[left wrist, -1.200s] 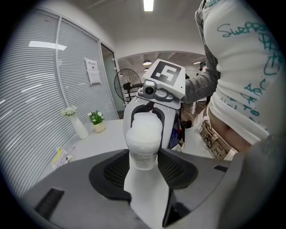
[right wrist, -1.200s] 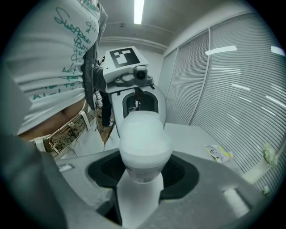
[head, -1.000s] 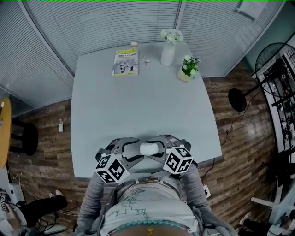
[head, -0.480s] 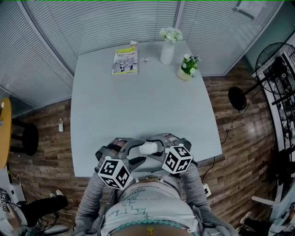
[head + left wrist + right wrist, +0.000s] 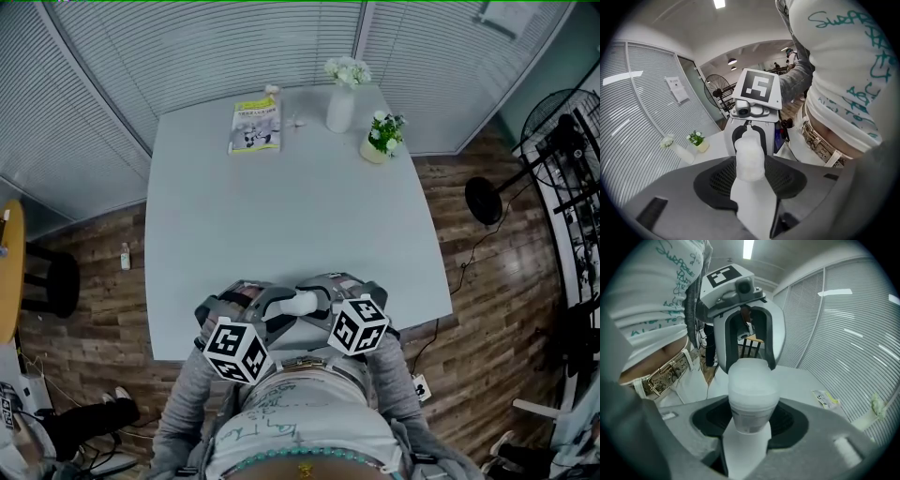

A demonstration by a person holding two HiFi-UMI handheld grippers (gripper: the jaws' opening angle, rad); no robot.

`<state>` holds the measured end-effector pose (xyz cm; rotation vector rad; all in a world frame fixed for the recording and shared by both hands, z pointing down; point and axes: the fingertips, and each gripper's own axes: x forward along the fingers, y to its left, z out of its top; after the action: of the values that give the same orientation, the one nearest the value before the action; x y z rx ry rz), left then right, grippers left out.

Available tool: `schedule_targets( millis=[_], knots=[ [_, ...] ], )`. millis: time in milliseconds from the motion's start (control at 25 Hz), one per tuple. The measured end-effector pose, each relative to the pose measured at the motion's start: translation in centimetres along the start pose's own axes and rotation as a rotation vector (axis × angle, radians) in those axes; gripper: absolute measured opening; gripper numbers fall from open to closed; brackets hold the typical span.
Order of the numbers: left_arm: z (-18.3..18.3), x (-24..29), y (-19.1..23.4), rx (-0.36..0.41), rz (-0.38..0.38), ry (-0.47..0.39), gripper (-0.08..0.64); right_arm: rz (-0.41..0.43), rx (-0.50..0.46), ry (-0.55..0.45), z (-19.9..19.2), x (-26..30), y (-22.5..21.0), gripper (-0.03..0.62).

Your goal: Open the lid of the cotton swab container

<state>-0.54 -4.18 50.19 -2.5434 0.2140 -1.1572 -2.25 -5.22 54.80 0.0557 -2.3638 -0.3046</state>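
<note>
A pale grey tabletop (image 5: 281,216) fills the middle of a corner office, walled from 9 to 2 o'clock in glass and closed white blinds (image 5: 94,84). Along the tabletop's 12 o'clock edge sit a booklet (image 5: 255,125) and a white vase of flowers (image 5: 341,108), with a small potted plant (image 5: 382,139) toward 1 o'clock. Dark wood-plank floor (image 5: 487,309) surrounds it. A standing fan (image 5: 548,117) stands at 2 o'clock. At 9 o'clock a black stool (image 5: 52,279) sits beside a yellow round table (image 5: 7,262), with a small bottle (image 5: 125,255) on the floor nearby. A ceiling strip light (image 5: 719,3) burns overhead.
</note>
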Motion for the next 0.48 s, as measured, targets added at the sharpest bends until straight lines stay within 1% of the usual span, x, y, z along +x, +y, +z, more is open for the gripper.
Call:
schedule_targets(
  millis=[240,480],
  knots=[
    [-0.19,-0.21,-0.36,-0.021,-0.01,0.009,0.181,-0.006,-0.022,-0.003,0.16,0.18,0.35,0.217],
    [-0.32,-0.13,0.09,-0.035,-0.034,0.017,0.179,-0.002,-0.018,-0.016,0.13,0.27,-0.07,0.216]
  ],
)
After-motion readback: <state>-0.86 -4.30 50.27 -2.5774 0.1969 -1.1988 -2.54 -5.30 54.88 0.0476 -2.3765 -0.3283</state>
